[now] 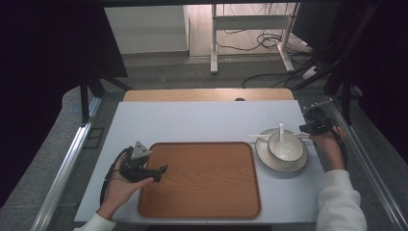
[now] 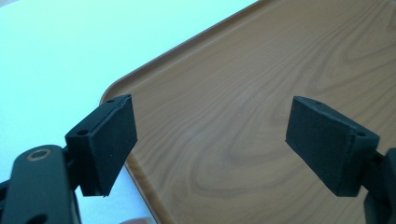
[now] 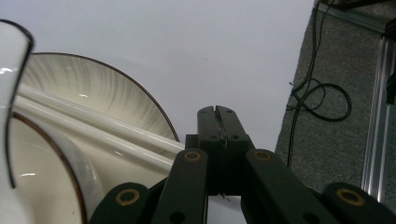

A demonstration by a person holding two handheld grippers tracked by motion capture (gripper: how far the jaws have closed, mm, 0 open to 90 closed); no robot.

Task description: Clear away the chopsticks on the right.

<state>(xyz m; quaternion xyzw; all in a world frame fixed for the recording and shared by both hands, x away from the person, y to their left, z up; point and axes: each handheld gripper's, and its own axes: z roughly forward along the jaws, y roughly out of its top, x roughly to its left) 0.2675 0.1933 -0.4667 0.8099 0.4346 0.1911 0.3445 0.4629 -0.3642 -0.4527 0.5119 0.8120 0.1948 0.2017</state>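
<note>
Wood-grain tray (image 1: pixel 199 180): nearest you, brown with rounded corners, lying on the white table (image 1: pixel 192 122); nothing on it.
Left gripper (image 1: pixel 161 170): in your left hand at the tray's left edge, jaws spread wide and holding nothing; in the left gripper view its pads (image 2: pixel 108 140) hang over the tray's (image 2: pixel 261 116) corner.
Right gripper (image 1: pixel 304 128): in your right hand at the far right of the table, jaws pressed together with no gap, nothing between them. In the right gripper view the tips (image 3: pixel 215 122) point past the plate's (image 3: pixel 100 86) rim at bare table.
Chopsticks (image 1: pixel 279 136): the pale pair lies across the plate (image 1: pixel 263 153) and bowl (image 1: pixel 297 149), long axis roughly left-right across the table. Their near ends (image 3: pixel 161 151) sit just left of your right gripper's jaws, close beside them; no contact that you can confirm.
Key relation: the chopsticks lie toward the table's middle from the right gripper, pointing almost straight at it. Your right hand is much the nearer; the left is well apart, across the tray.
Judgement: jaws must open before any grip on the chopstick ends.
Look of the set: glossy cream plate with fine ribbing and a dark rim; cream bowl with a white spoon (image 1: pixel 281 131) standing in it.
</note>
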